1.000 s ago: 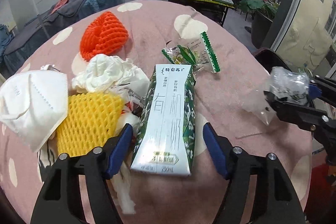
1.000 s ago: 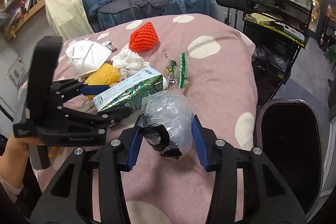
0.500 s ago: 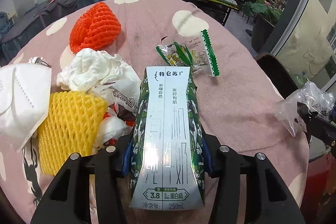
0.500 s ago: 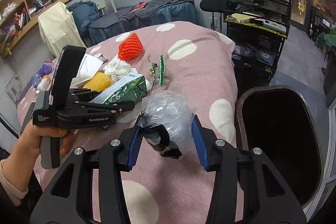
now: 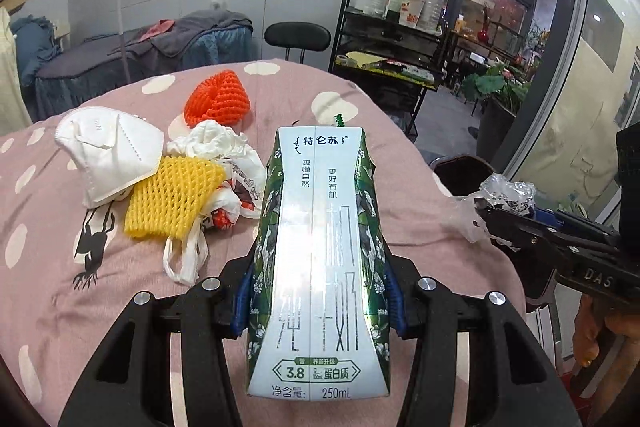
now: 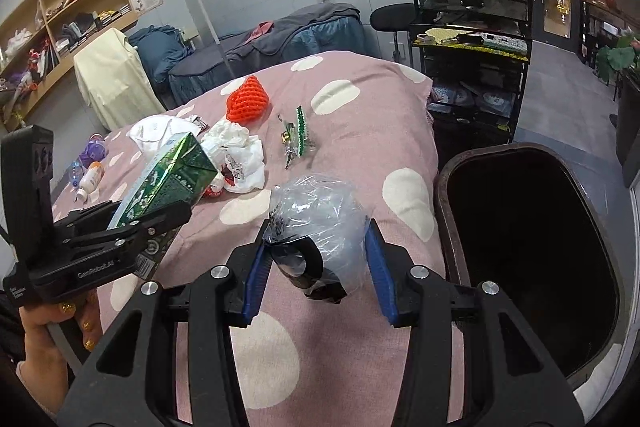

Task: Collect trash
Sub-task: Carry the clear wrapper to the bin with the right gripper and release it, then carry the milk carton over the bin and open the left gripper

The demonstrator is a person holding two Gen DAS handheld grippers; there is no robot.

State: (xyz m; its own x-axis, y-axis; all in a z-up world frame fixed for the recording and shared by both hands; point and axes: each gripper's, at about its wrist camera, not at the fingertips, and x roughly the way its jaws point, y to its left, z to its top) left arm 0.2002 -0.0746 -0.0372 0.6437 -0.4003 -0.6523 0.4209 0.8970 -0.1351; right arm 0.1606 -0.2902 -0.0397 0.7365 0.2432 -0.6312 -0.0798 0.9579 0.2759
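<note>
My left gripper (image 5: 318,301) is shut on a green and white milk carton (image 5: 320,259) and holds it lifted above the pink spotted table (image 5: 60,267). The carton also shows in the right wrist view (image 6: 168,179). My right gripper (image 6: 314,277) is shut on a crumpled clear plastic bag with a black tape roll inside (image 6: 316,227), held above the table's edge beside a dark trash bin (image 6: 520,251). On the table lie a white mask (image 5: 108,155), yellow foam net (image 5: 168,203), orange foam net (image 5: 218,103), white crumpled bags (image 5: 216,147) and green wrappers (image 6: 298,135).
A black shelf cart (image 6: 472,39) with bottles stands behind the table, next to a black stool (image 5: 298,37). A covered bed (image 5: 140,55) and a floor lamp (image 6: 208,11) are at the back. Small bottles (image 6: 90,171) lie at the table's left edge.
My left gripper has closed on the milk carton and lifted it off the table. My right gripper has carried the plastic bag towards the trash bin, which has come fully into view.
</note>
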